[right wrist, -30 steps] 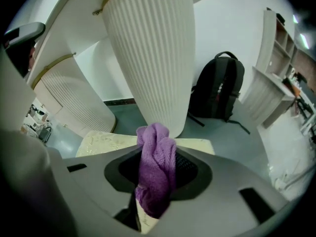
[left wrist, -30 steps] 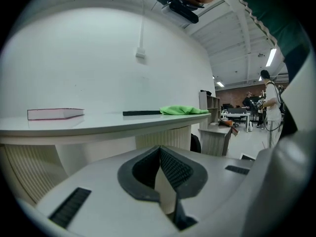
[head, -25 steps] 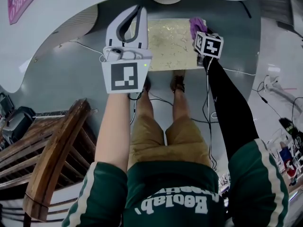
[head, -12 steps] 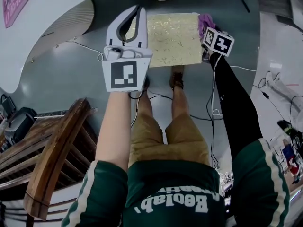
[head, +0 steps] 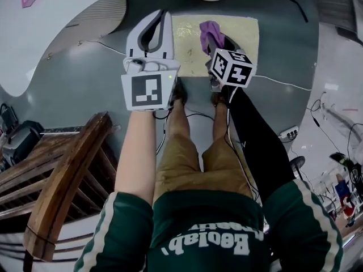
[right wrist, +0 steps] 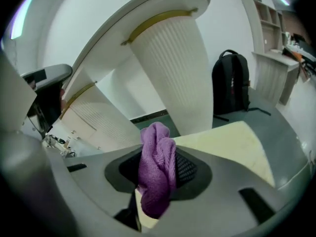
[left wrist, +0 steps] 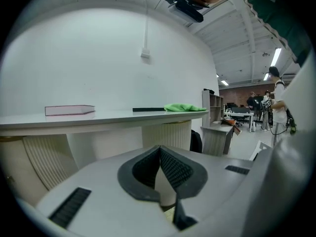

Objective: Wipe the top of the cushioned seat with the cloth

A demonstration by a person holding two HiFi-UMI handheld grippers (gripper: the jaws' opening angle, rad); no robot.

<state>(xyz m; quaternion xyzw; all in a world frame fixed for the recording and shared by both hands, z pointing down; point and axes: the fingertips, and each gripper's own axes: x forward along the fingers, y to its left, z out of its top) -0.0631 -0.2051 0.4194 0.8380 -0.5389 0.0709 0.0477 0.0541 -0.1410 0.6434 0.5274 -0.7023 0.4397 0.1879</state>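
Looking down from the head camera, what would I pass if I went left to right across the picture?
wooden chair → left tongs → purple cloth → white power strip on the floor

**Off the job: table, backpack, bench**

Beyond the left gripper's fingers (left wrist: 175, 169) a white table (left wrist: 98, 118) carries a pink book (left wrist: 69, 110) up and left of the tips. A black strip (left wrist: 148, 109) and a green rag (left wrist: 185, 107) lie just above them. Past the right gripper's fingers (right wrist: 186, 169) rises a ribbed pedestal (right wrist: 170, 68), with a black backpack (right wrist: 231, 83) to its right. A wooden bench (head: 62, 180) sits well back and left of both.
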